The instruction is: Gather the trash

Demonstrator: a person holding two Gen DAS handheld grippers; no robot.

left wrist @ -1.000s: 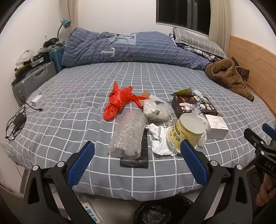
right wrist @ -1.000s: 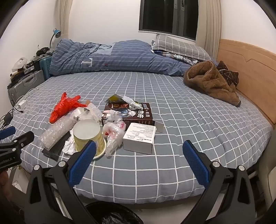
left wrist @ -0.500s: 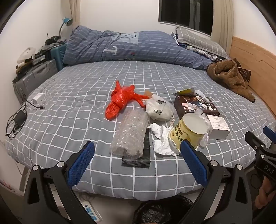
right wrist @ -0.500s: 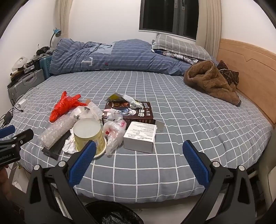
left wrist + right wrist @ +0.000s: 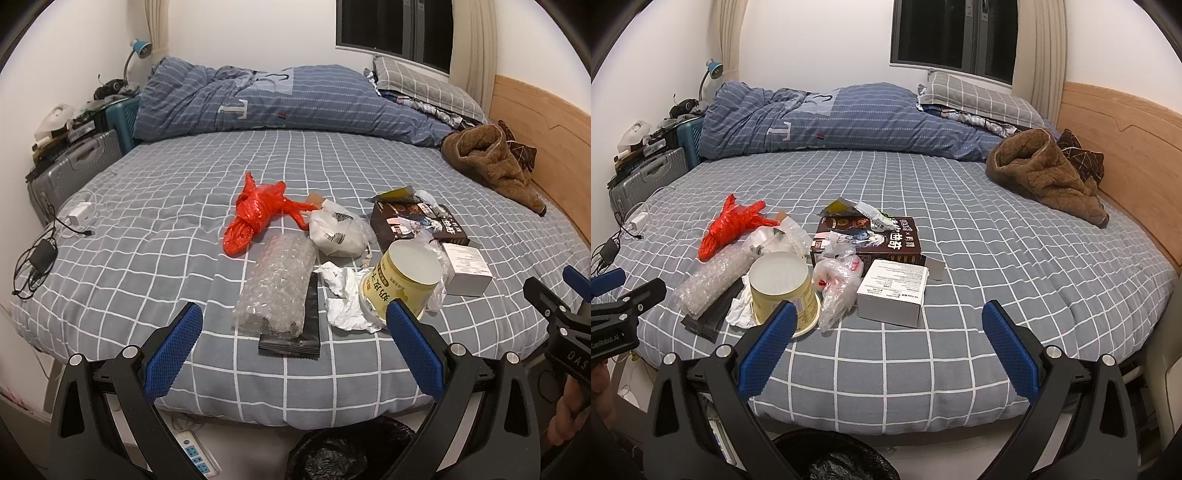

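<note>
Trash lies in a heap on the grey checked bed [image 5: 147, 258]: a red plastic bag [image 5: 255, 218], bubble wrap [image 5: 277, 284] over a black packet [image 5: 295, 343], a yellow tub [image 5: 402, 284], crumpled paper [image 5: 343, 295], a white bag [image 5: 336, 232], a dark box [image 5: 417, 225] and a white box [image 5: 467, 267]. My left gripper [image 5: 293, 347] hangs open at the bed's near edge, before the bubble wrap. My right gripper [image 5: 888, 345] is open too, short of the white box [image 5: 892, 290] and tub [image 5: 781, 284]. A black-lined bin [image 5: 831, 458] sits below, also visible as the bin [image 5: 351, 450].
A folded blue duvet [image 5: 280, 99] and pillow [image 5: 421, 88] lie at the far side, a brown fleece garment [image 5: 1049, 177] by the wooden headboard [image 5: 1126, 147]. Chargers and cables [image 5: 40, 254] rest at the bed's left edge. A grey suitcase [image 5: 70, 170] stands left; a power strip [image 5: 192, 450] lies on the floor.
Both grippers have drifted slightly closer to the bed and the trash heap. Both stay open. Nothing on the bed has moved.
</note>
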